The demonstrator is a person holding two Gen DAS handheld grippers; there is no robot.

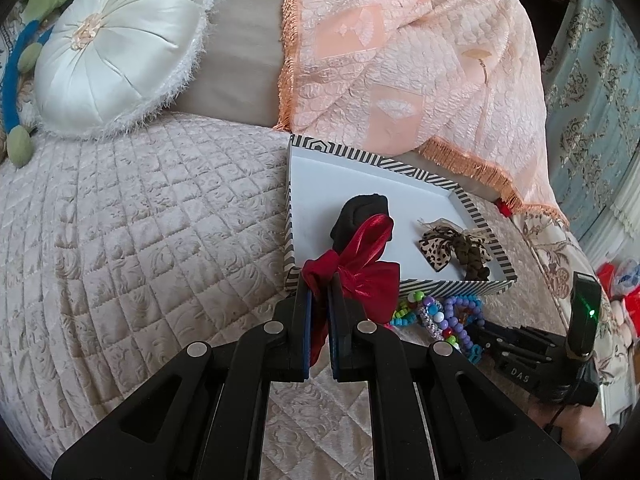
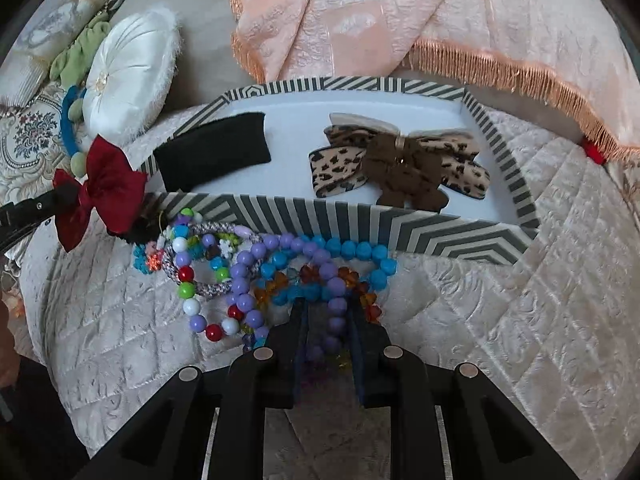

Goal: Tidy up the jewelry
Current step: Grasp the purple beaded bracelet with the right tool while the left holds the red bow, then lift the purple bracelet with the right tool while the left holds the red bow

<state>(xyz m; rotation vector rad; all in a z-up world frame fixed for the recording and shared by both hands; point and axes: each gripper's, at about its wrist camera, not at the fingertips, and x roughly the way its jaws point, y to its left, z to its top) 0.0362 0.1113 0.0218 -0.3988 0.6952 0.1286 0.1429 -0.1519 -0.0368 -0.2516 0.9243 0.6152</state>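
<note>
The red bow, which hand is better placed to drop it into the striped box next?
Left. The left tool is shut on the red bow at the striped box near rim. The right tool is occupied with the purple bead bracelet.

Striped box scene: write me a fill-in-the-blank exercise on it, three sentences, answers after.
1. The left gripper is shut on a ____ bow.
2. Inside the striped box, the leopard-print bow lies beside a folded ____ cloth.
3. The right gripper has a strand of ____ beads between its fingers.

Answers: red; black; purple
</note>
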